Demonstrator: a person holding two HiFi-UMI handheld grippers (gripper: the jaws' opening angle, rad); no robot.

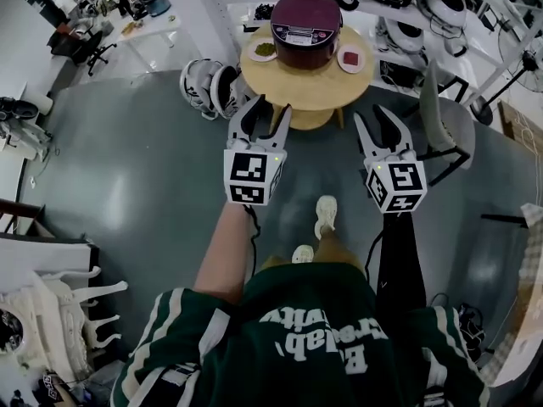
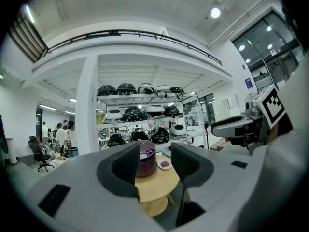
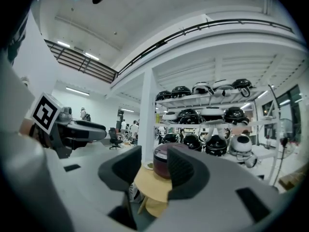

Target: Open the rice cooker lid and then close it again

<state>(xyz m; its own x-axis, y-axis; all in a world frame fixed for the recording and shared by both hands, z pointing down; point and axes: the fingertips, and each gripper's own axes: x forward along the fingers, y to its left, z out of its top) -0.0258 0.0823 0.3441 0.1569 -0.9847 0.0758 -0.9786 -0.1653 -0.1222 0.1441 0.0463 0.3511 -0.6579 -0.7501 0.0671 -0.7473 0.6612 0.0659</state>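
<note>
A maroon rice cooker (image 1: 306, 29) stands with its lid down on a round wooden table (image 1: 307, 86). It also shows far off in the left gripper view as the rice cooker (image 2: 146, 159) and in the right gripper view as the rice cooker (image 3: 163, 161). My left gripper (image 1: 269, 105) is open, held level short of the table's near edge. My right gripper (image 1: 374, 114) is open too, a little right of it. Nothing lies between either pair of jaws. Both are well apart from the cooker.
Two small dishes flank the cooker, a green-filled dish (image 1: 264, 50) and a red-filled dish (image 1: 350, 58). A grey chair (image 1: 443, 121) stands right of the table. Helmets (image 1: 212, 87) lie on the floor at its left. Shelves of helmets (image 2: 140, 114) rise behind. The person's feet (image 1: 325, 215) are on grey floor.
</note>
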